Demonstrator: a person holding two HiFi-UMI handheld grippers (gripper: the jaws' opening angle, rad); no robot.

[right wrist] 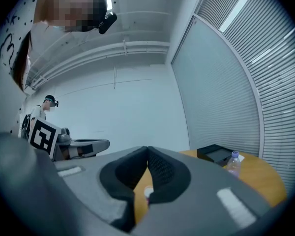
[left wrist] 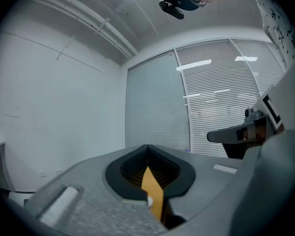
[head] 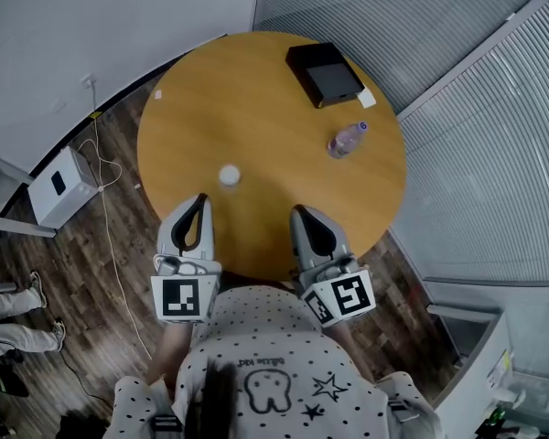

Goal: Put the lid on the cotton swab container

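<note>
A small white round cotton swab container [head: 229, 175] stands on the round wooden table [head: 256, 99], near its front. It is too small to tell whether a lid sits on it. My left gripper [head: 200, 198] is held over the table's front edge, just short of the container and slightly left of it, shut and empty. My right gripper [head: 299, 211] hovers level with it to the right, also shut with nothing in it. A sliver of the container [left wrist: 149, 202] shows below the closed jaws of the left gripper [left wrist: 147, 146], and the container [right wrist: 147, 193] shows below the right gripper [right wrist: 147, 149].
A black box [head: 325, 73] lies at the table's far right, with a small plastic bottle [head: 346, 140] nearer on the right. A white unit [head: 59, 186] and cables sit on the wooden floor at left. Slatted walls close in behind and to the right.
</note>
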